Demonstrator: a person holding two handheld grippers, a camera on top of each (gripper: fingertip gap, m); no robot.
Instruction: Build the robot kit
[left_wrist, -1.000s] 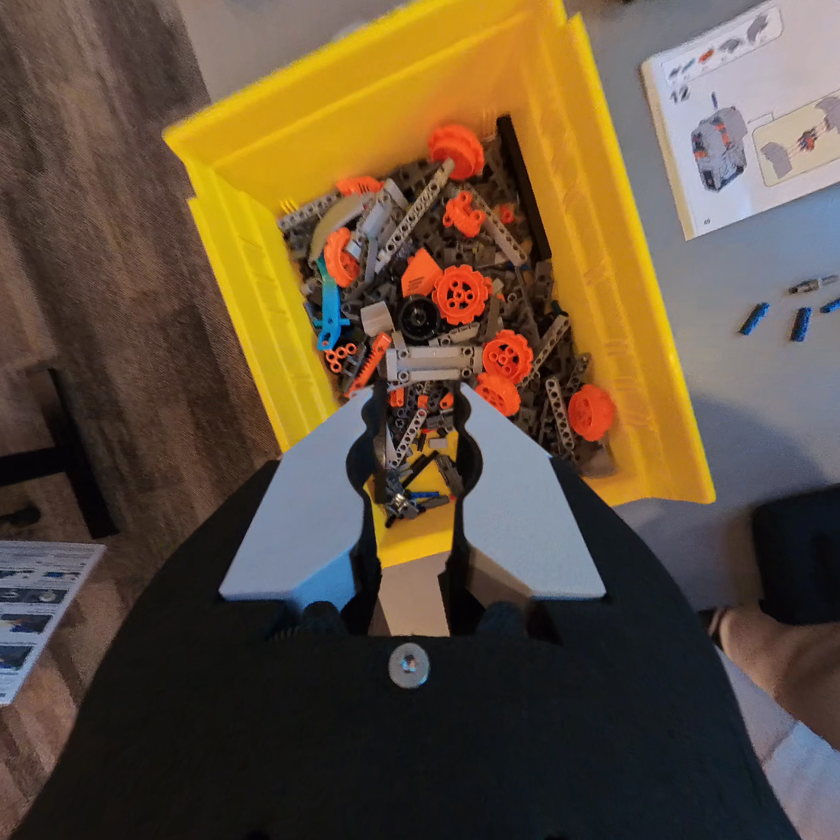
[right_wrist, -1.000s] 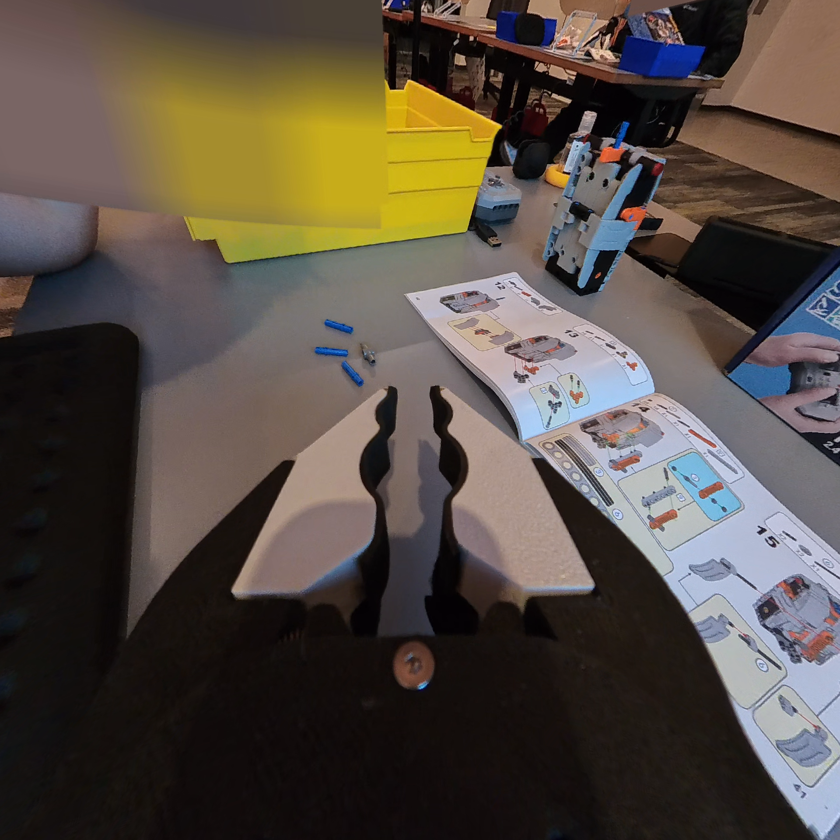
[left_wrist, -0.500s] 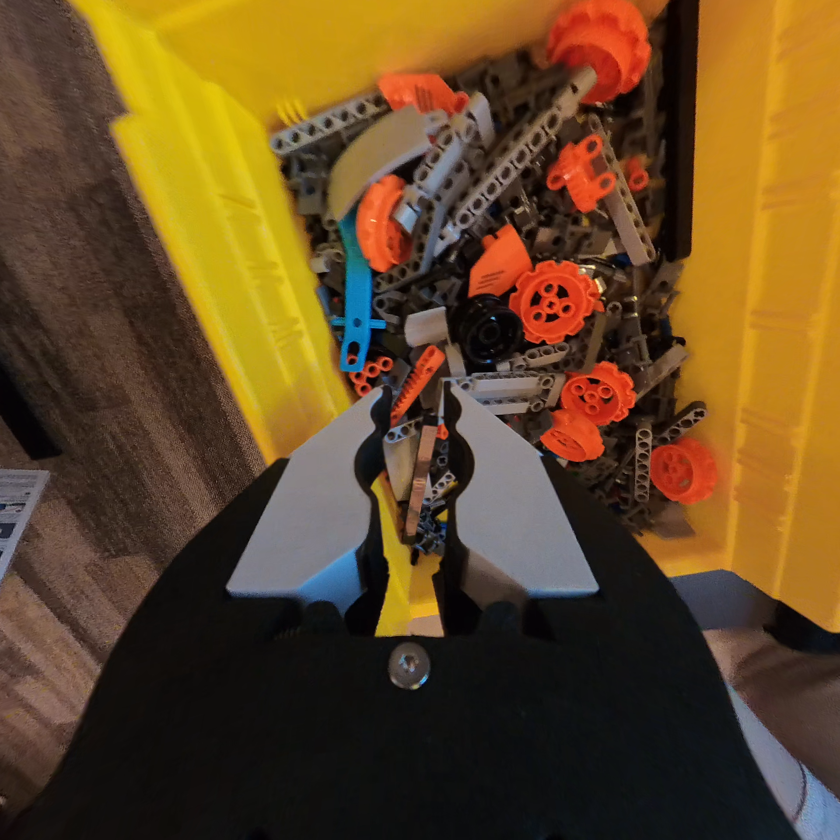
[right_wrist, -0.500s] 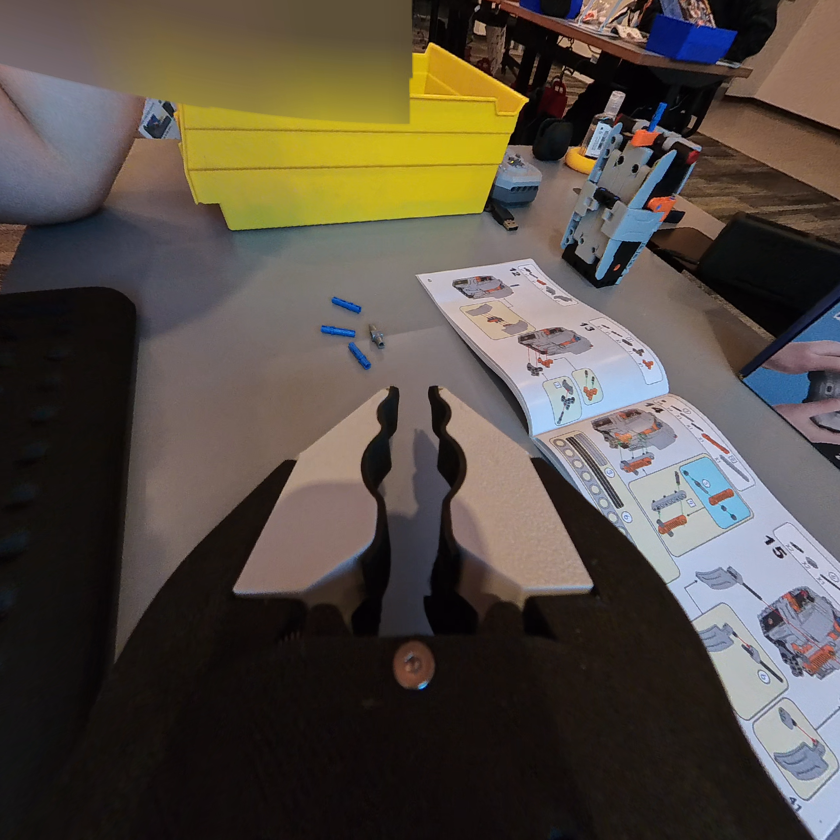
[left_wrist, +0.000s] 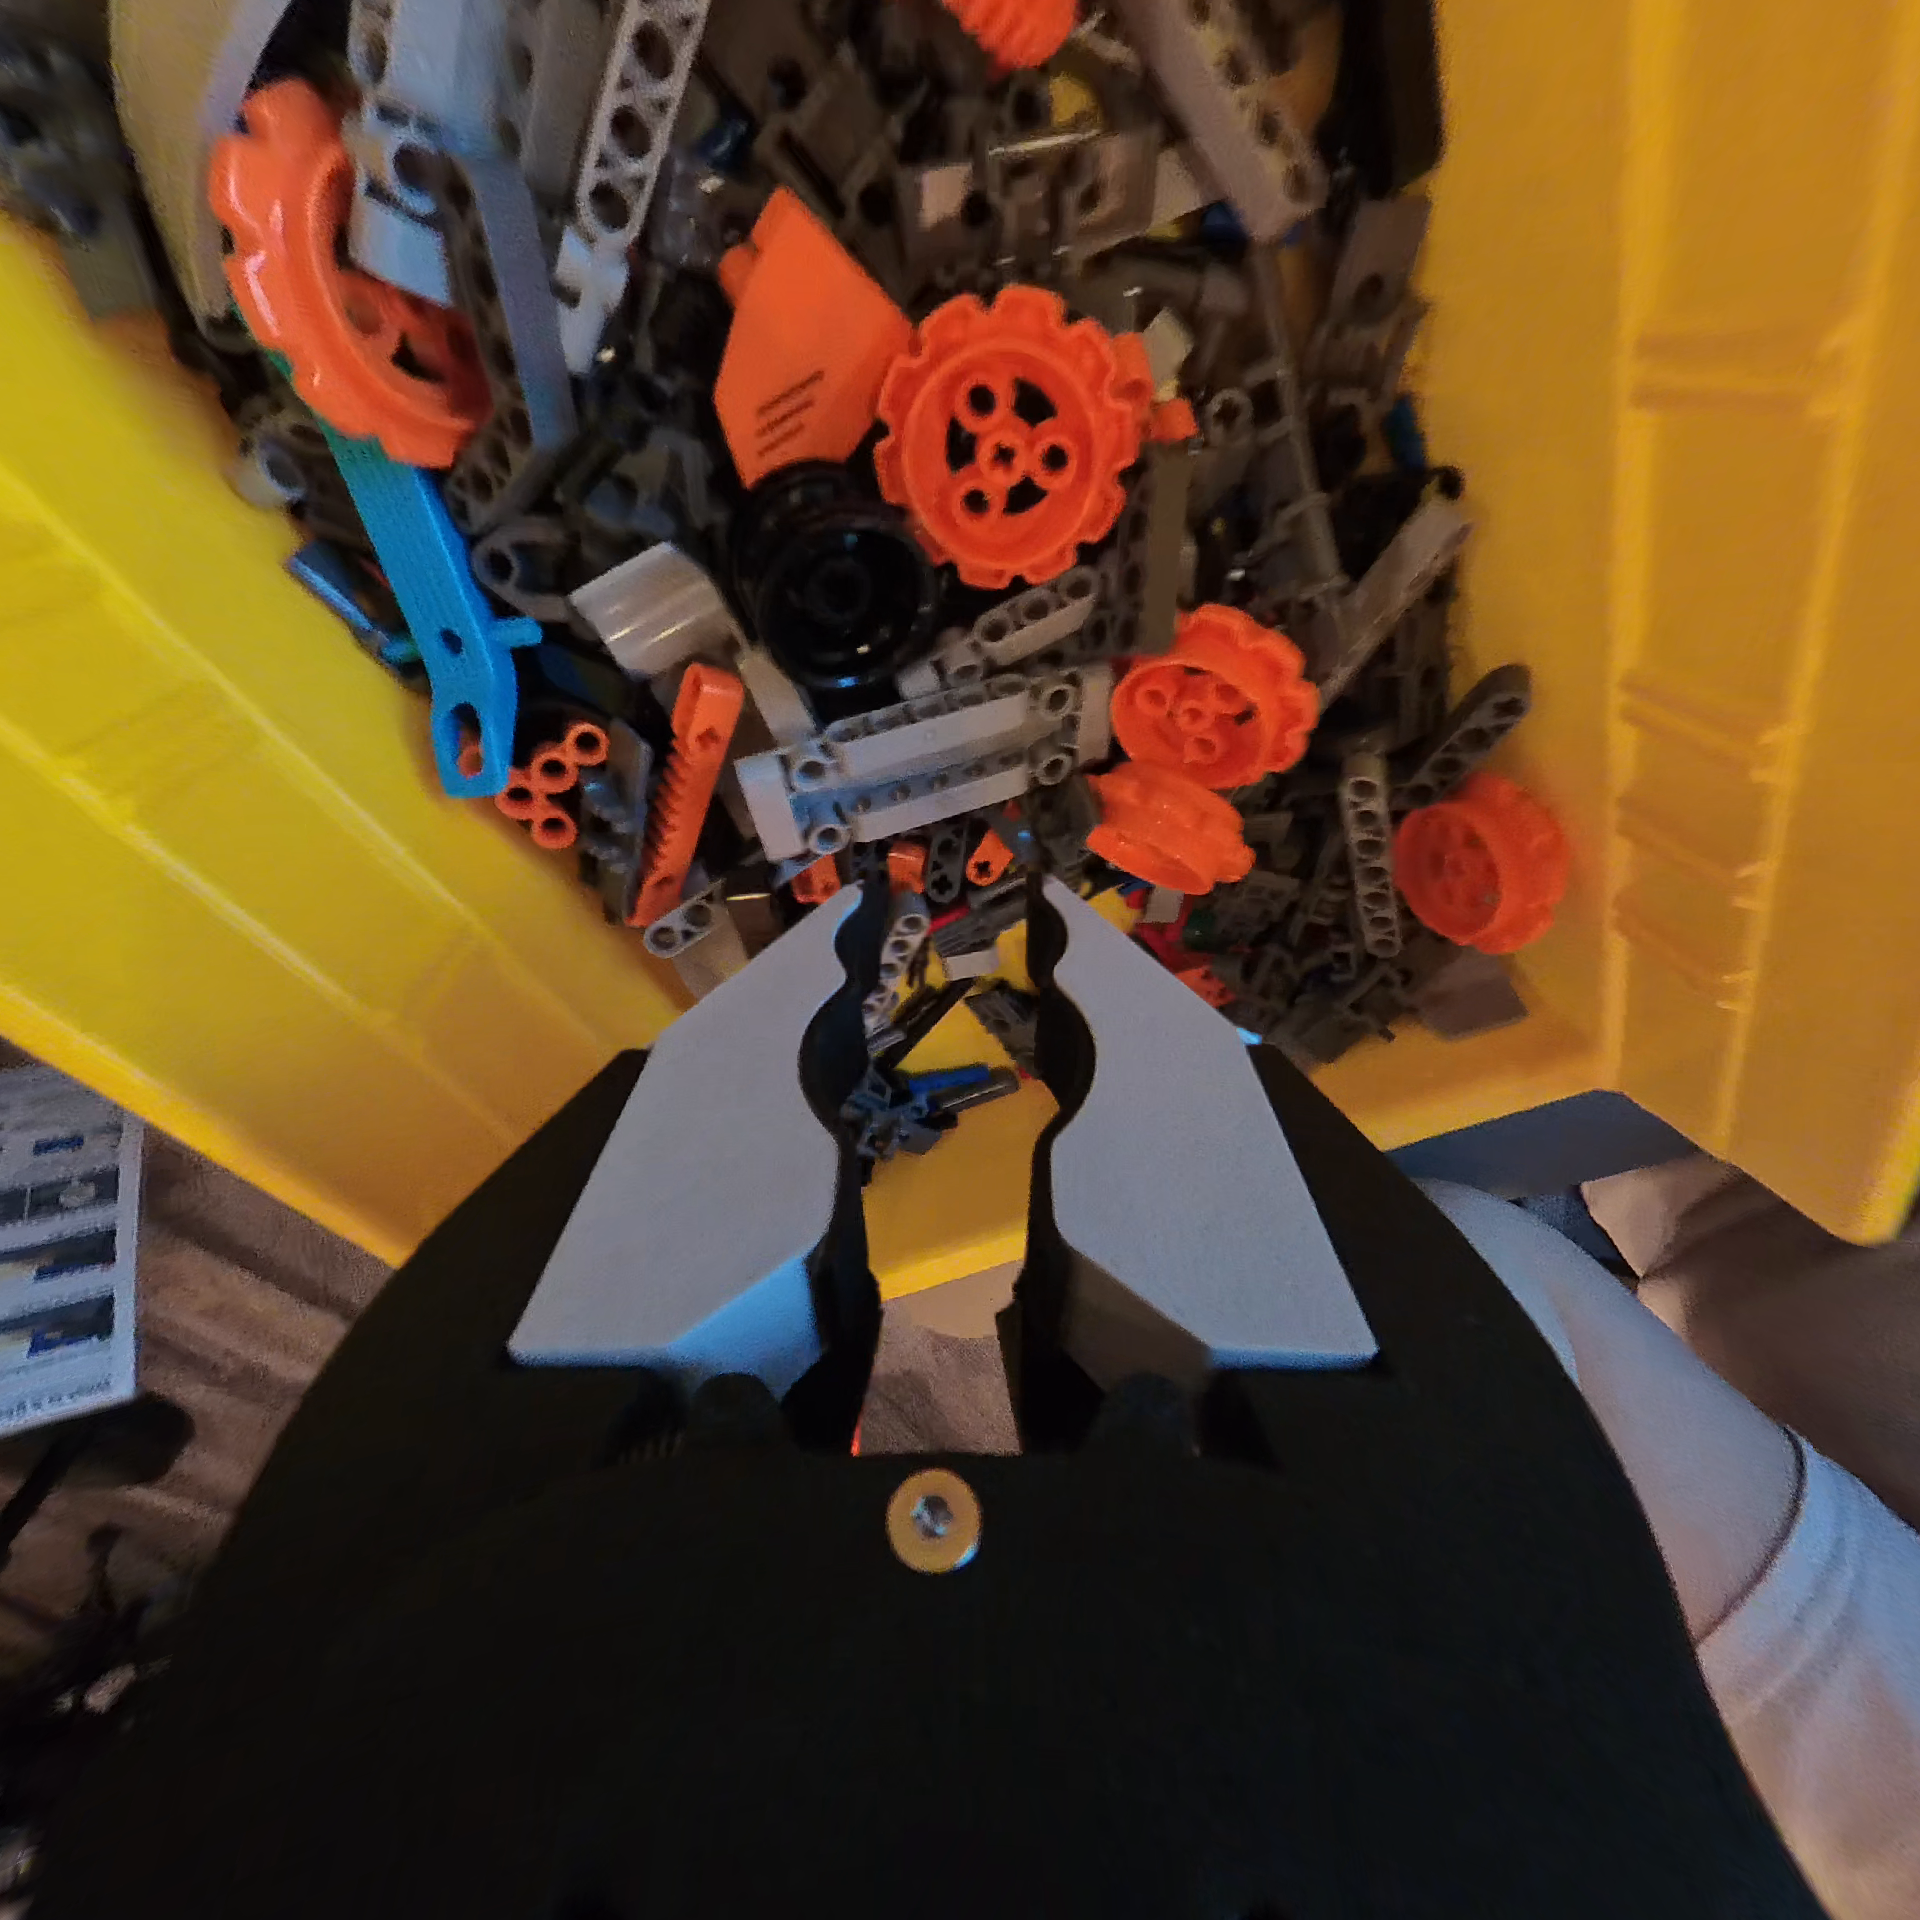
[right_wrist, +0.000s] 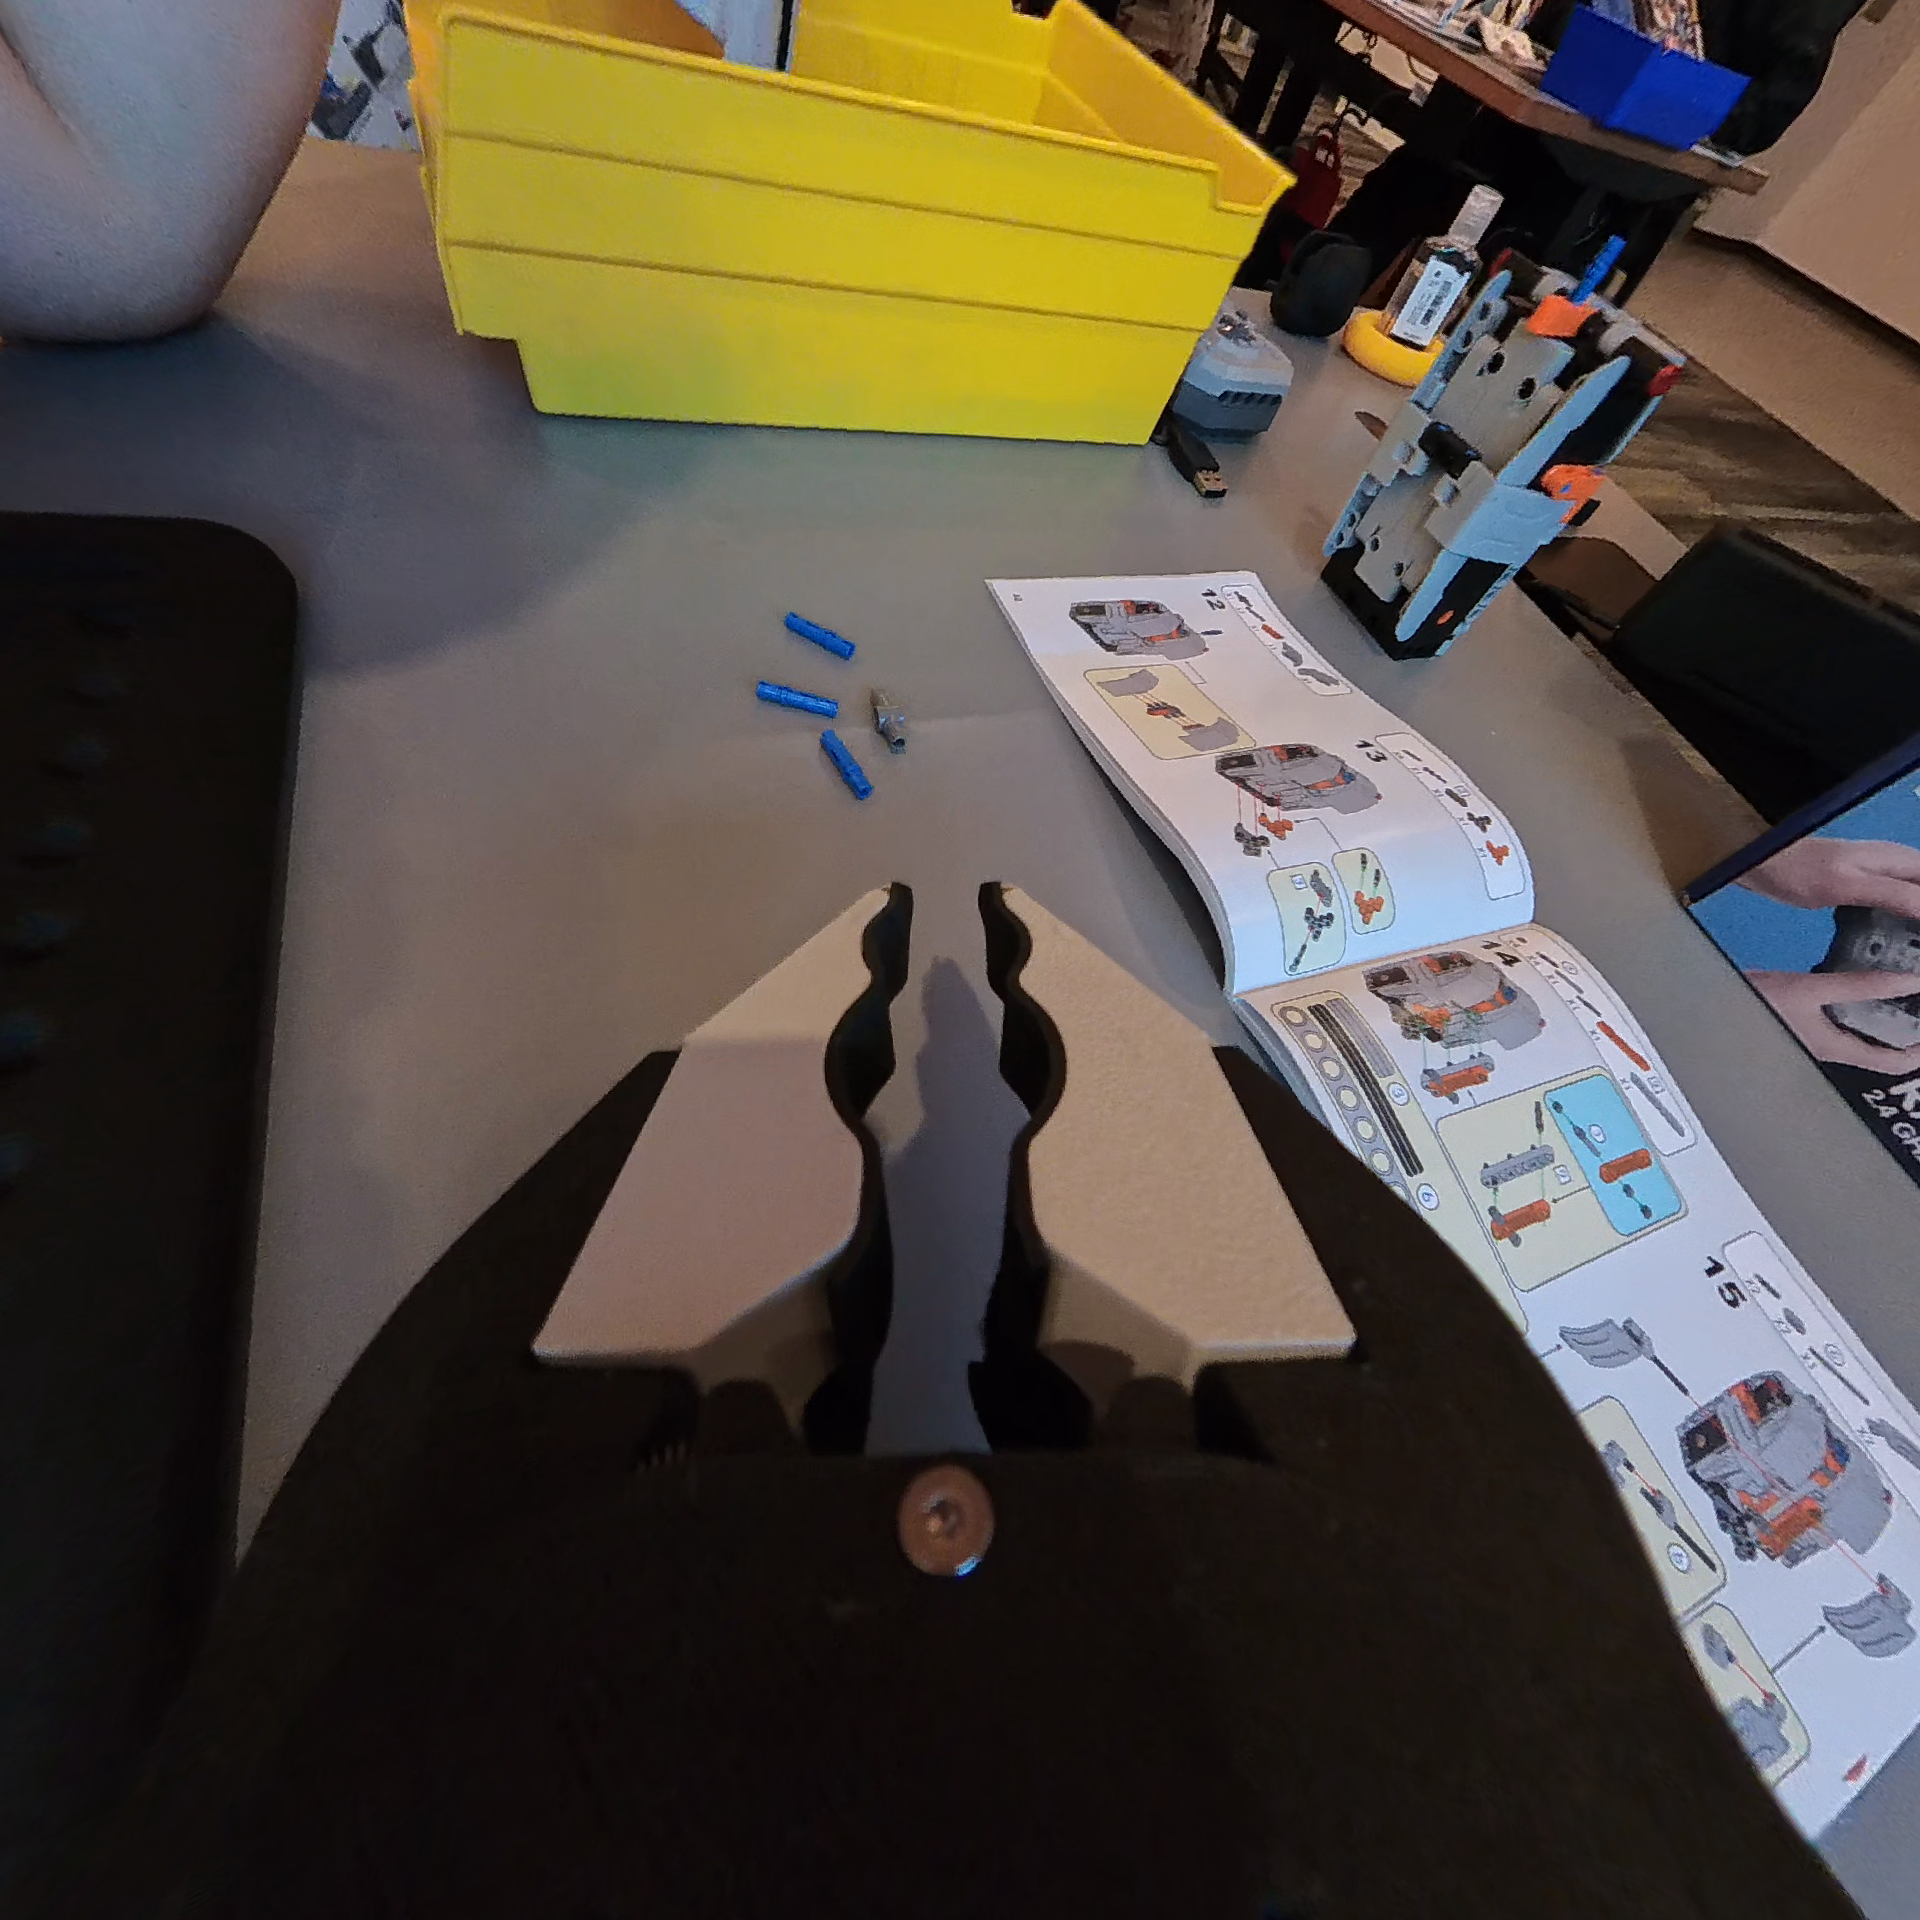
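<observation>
My left gripper (left_wrist: 951, 894) is open and empty, low inside a yellow bin (left_wrist: 260, 831). Its tips hover just over a pile of building parts. Nearest to them is a light grey beam (left_wrist: 914, 764), with orange gear wheels (left_wrist: 1003, 436) and a black wheel (left_wrist: 831, 592) beyond it, and a blue beam (left_wrist: 436, 592) to the left. My right gripper (right_wrist: 945, 894) hangs over the grey table (right_wrist: 582, 831) with its jaws slightly apart and empty. Three blue pins (right_wrist: 797, 699) and a grey pin (right_wrist: 888, 719) lie a little ahead of it.
An open instruction booklet (right_wrist: 1351, 831) lies right of the right gripper. The yellow bin (right_wrist: 831, 260) stands at the back, a partly built model (right_wrist: 1486, 499) at the back right. A black pad (right_wrist: 125, 935) lies on the left. A person's arm (right_wrist: 135, 156) rests at the far left. The gap from one gripper's tips to the other's is roughly 35 cm. Measured from the fingertips, the black wheel (left_wrist: 831, 592) is 5 cm or so from the left gripper and 40 cm from the right.
My left gripper has dropped from above the bin down into it, close to the pile of parts. The right gripper has crept slightly forward, jaws unchanged.
</observation>
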